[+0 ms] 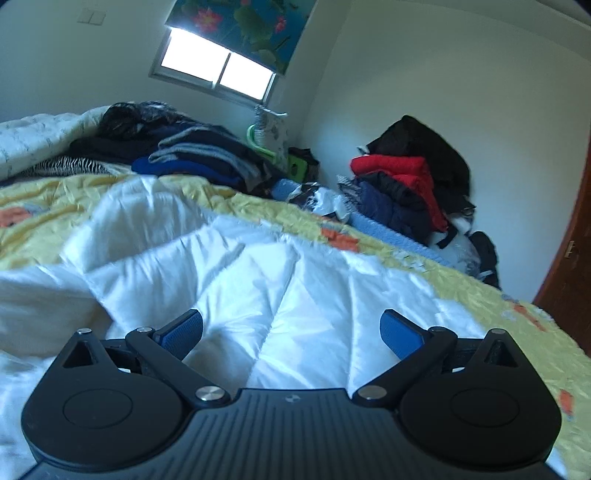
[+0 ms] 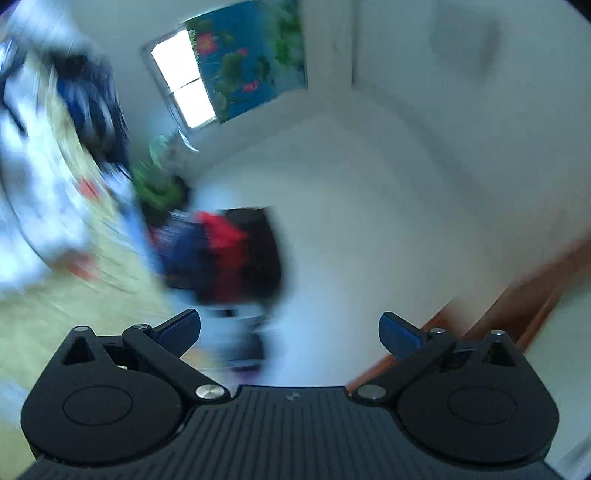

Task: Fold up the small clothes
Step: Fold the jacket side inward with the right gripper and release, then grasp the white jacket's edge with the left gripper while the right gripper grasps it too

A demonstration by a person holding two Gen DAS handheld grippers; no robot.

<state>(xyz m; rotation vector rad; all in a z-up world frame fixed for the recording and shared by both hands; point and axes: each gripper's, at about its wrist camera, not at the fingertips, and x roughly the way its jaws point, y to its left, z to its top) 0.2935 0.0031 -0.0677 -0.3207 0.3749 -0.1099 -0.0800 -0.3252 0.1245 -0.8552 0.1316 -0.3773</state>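
Count on inspection:

- One white quilted padded garment (image 1: 229, 266), spread on the bed.
- One yellow patterned bedspread (image 1: 55, 206).
- Two heaps of clothing: one dark blue-and-grey stack on the bed (image 1: 192, 155); one red, navy and black heap against the corner wall (image 1: 410, 181).
- One window with two lit panes (image 1: 218, 66).
- One blue floral roller blind (image 1: 243, 26).
- One green plastic hanger (image 1: 258, 138).
- Two black two-finger grippers with blue pads: left (image 1: 291, 332), right (image 2: 290, 332).

Right wrist view is blurred; no further items countable there.
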